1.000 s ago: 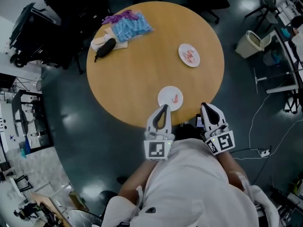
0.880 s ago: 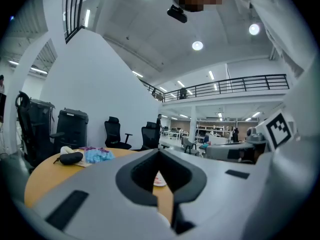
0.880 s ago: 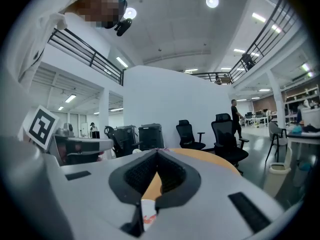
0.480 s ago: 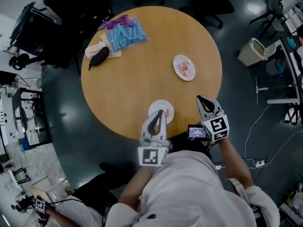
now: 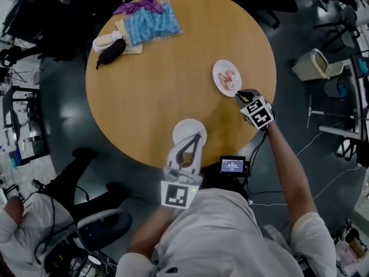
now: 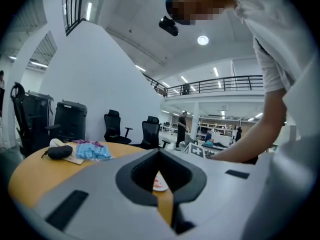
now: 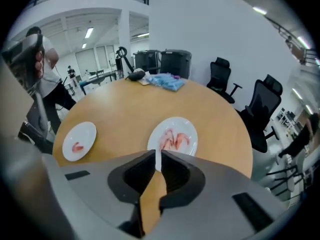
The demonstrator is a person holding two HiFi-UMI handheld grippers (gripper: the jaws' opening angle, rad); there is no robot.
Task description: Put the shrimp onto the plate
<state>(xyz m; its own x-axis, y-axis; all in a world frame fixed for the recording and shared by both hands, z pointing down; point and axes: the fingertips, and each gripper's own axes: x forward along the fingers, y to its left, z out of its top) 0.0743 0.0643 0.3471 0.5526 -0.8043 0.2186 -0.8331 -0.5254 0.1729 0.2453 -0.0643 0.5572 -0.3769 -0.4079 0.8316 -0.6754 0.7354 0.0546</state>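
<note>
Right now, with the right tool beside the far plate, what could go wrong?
1. The right tool is just opening its jaws, with nothing between them; this narrow, they could shove the shrimp or slide the far plate.
2. The shrimp lie bunched, so two may lift together.
3. The left tool hovers over the near plate, crowding the drop spot.

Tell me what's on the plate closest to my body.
One pink shrimp lies on that plate. In the head view the left gripper covers part of the plate, hiding the shrimp there.
</note>
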